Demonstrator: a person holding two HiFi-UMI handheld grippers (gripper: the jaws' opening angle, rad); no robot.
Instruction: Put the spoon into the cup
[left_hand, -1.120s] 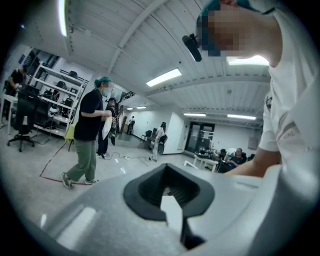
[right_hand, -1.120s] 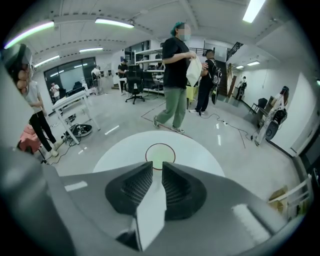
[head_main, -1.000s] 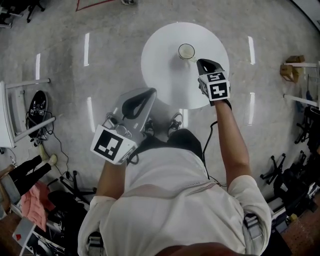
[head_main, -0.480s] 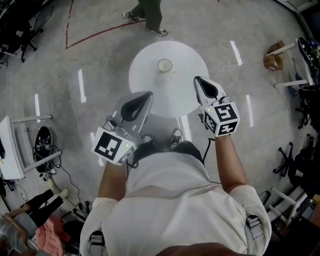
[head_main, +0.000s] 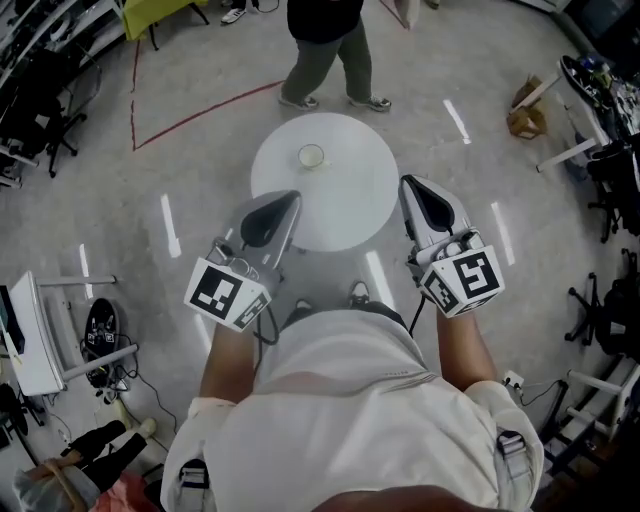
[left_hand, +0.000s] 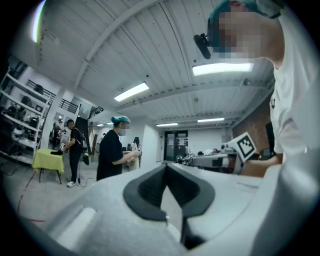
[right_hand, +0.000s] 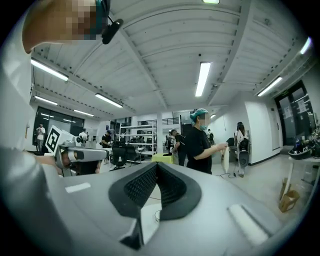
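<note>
I had both grippers raised in front of my chest, short of the round white table (head_main: 350, 205) and touching nothing. The left gripper (head_main: 292, 198) hung over the table's near left edge, and in its own view the fingers (left_hand: 150, 187) were closed tip to tip with nothing between them. The right gripper (head_main: 408, 184) sat just off the table's right rim, its fingers (right_hand: 170, 190) likewise pressed together and empty. The cup (head_main: 311, 156) stood upright on the far left part of the table, well apart from both grippers. It was too small for me to tell whether the spoon lay inside it. A person in dark clothes (head_main: 322, 40) stood beyond the table.
</note>
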